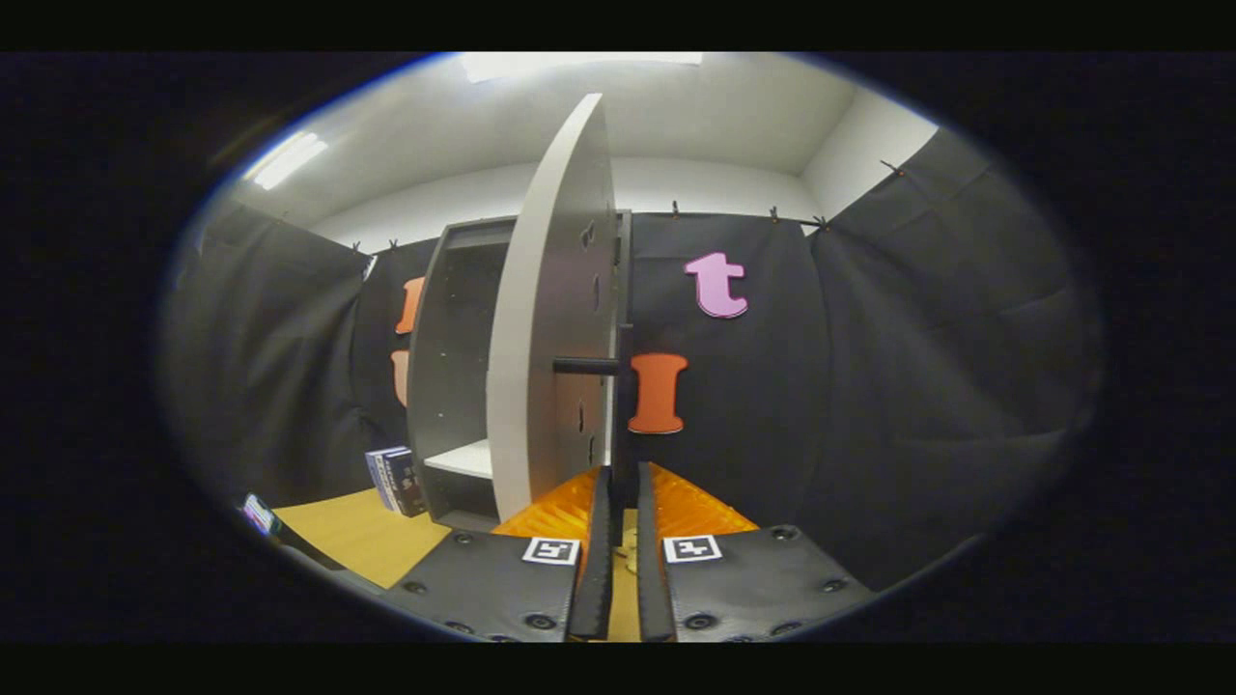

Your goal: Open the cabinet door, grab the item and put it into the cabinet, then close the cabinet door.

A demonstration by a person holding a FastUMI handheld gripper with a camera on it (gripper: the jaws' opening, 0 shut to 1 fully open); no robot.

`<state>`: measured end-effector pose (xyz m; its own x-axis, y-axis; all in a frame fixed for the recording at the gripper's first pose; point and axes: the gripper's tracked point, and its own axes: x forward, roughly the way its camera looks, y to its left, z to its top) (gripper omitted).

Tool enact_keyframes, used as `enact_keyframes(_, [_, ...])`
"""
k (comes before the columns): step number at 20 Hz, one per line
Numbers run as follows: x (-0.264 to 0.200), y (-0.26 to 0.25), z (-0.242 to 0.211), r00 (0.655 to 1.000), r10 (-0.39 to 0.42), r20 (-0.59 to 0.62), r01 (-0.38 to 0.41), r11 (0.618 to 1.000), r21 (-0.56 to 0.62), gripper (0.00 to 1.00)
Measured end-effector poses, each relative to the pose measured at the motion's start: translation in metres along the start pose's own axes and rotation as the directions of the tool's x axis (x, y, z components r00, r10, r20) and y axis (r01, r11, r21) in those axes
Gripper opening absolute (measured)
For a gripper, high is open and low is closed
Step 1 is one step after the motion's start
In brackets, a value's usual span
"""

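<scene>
My hand-held gripper [618, 483] was nearly closed, gripping nothing, just before the open cabinet door [550, 319]; a box [396, 480] stood on the worktop [357, 536] beside the cabinet [449, 367].

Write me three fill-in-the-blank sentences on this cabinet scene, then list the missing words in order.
1. The cabinet door stands ____, swung out toward the gripper.
2. The gripper has its jaws nearly ____, with nothing between them.
3. The boxed item stands on the yellow table, ____ the cabinet, beside its left wall.

Missing words: open; closed; outside
</scene>
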<state>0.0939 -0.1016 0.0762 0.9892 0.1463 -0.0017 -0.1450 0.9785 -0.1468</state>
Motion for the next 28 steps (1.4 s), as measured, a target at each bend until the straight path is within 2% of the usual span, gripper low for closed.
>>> enact_keyframes(6, [-0.042,0.01,0.002,0.997,-0.08,-0.005,0.08,0.995,-0.06,0.17])
enact_keyframes(9, [-0.069,0.015,0.005,0.987,-0.159,0.005,0.159,0.986,-0.054,0.17])
enact_keyframes(11, [-0.086,0.037,0.005,0.983,-0.18,0.018,0.181,0.982,-0.046,0.17])
enact_keyframes(14, [-0.101,0.08,0.0,0.985,-0.17,0.017,0.171,0.985,-0.039,0.17])
enact_keyframes(19, [-0.078,0.131,-0.026,0.992,-0.12,-0.037,0.12,0.993,-0.002,0.17])
enact_keyframes(23, [-0.046,0.17,-0.06,0.994,-0.02,-0.103,0.028,0.997,0.078,0.42])
enact_keyframes(28, [0.007,0.208,-0.118,0.979,0.011,-0.202,0.008,0.996,0.093,0.74])
